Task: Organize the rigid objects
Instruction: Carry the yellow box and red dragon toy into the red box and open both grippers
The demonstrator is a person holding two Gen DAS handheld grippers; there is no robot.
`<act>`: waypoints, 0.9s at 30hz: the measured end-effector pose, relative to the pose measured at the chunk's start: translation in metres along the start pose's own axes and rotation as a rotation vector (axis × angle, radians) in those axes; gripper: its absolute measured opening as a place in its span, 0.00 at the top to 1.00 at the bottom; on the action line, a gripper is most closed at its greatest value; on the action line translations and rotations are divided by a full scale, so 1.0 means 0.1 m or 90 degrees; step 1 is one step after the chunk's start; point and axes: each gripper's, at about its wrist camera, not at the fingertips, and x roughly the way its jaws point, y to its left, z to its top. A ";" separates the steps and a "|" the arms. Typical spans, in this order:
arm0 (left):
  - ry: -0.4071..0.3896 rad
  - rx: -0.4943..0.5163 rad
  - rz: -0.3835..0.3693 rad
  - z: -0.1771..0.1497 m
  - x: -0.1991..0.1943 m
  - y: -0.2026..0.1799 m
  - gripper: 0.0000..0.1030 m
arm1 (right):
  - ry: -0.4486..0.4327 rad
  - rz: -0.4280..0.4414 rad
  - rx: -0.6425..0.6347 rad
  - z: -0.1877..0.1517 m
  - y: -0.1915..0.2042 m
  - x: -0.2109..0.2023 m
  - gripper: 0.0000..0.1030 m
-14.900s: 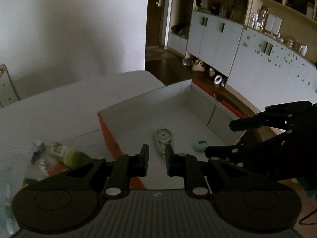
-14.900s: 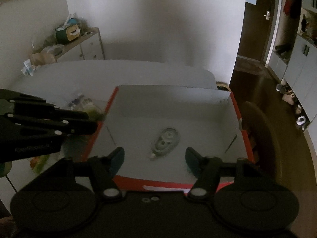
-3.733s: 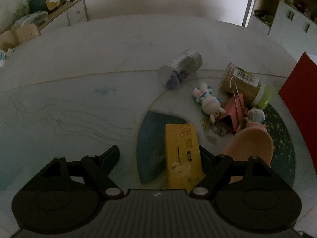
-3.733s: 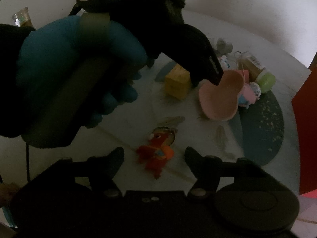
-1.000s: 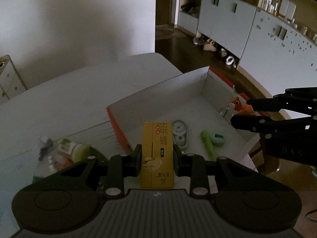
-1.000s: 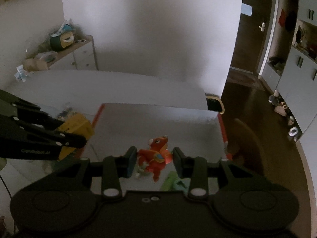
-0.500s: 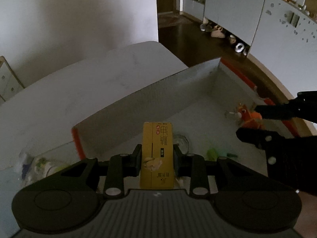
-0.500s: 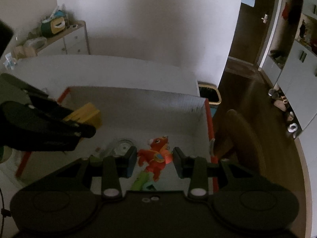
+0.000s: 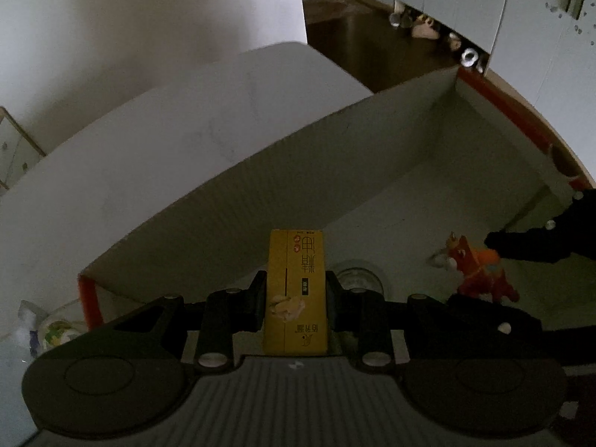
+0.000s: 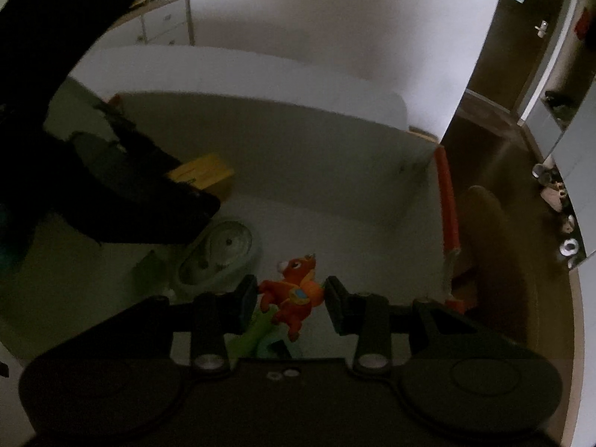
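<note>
My left gripper [image 9: 296,298] is shut on a yellow carton [image 9: 296,294] and holds it low inside the open cardboard box [image 9: 260,186]. The carton also shows in the right wrist view [image 10: 203,175]. My right gripper [image 10: 291,300] is shut on an orange toy horse [image 10: 292,294], low over the box floor. The horse also shows in the left wrist view [image 9: 476,270], at the right. A clear correction-tape dispenser [image 10: 218,253] and a green item [image 10: 257,331] lie on the box floor under the grippers.
The box has white inner walls [image 10: 298,141] and red outer edges [image 10: 447,201]. Small items [image 9: 48,327] lie on the table left of the box. A chair back [image 10: 491,253] stands right of the box. The floor and cabinets [image 9: 521,18] lie beyond.
Both grippers have dropped lower and further into the box, each still holding its object. The box walls now fill more of both views.
</note>
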 end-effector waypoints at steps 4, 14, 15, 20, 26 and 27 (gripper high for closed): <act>0.016 0.001 0.000 0.01 0.08 -0.04 0.71 | 0.017 0.003 -0.007 0.00 -0.01 0.04 0.63; 0.031 -0.010 0.003 0.07 0.16 -0.03 0.71 | 0.054 0.011 0.000 0.04 -0.02 0.16 0.62; 0.032 -0.011 0.004 0.06 0.15 -0.03 0.71 | 0.055 0.009 0.001 0.05 -0.01 0.16 0.62; 0.036 -0.018 0.008 0.08 0.16 -0.03 0.70 | 0.067 0.006 -0.002 0.03 0.00 0.17 0.61; 0.037 -0.018 0.004 0.10 0.12 -0.02 0.70 | 0.072 0.003 -0.005 0.03 0.00 0.16 0.53; 0.036 -0.017 0.004 0.10 0.11 -0.03 0.70 | 0.069 0.002 -0.004 0.04 0.00 0.15 0.50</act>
